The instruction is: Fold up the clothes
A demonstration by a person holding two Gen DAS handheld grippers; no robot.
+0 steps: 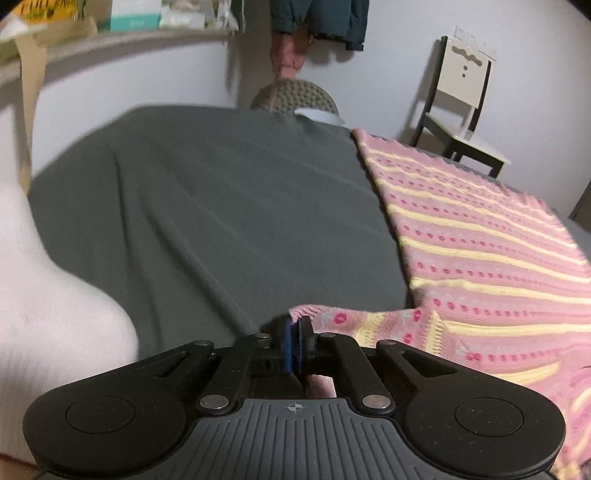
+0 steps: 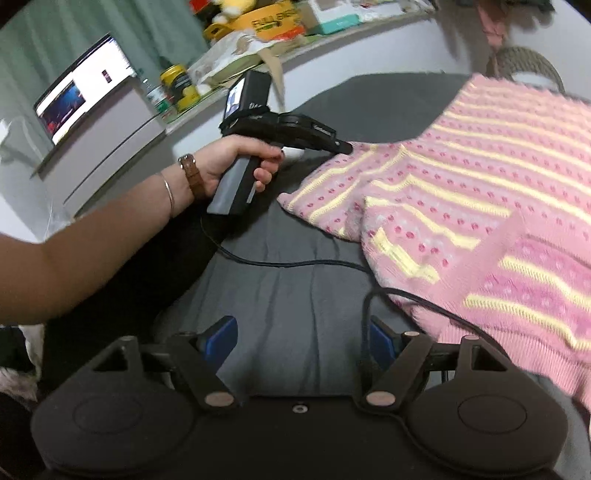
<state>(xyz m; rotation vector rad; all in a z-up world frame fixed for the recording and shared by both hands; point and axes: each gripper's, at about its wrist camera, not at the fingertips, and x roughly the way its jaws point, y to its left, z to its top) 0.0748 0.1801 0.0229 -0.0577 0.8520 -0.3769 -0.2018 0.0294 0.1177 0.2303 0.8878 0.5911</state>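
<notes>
Left gripper [image 1: 295,341] clamped on pink sweater [image 1: 480,236] edge at 6 o'clock, likely to carry a fold. Right gripper [image 2: 301,341] spread, empty, over grey sheet [image 2: 295,302].

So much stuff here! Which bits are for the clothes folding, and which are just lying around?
For the job:
- pink striped sweater
- left gripper, shut on the sweater's edge
- right gripper, open
- grey cover it lies on

Lying about:
- chair
- laptop
- yellow can
- shelf clutter
</notes>
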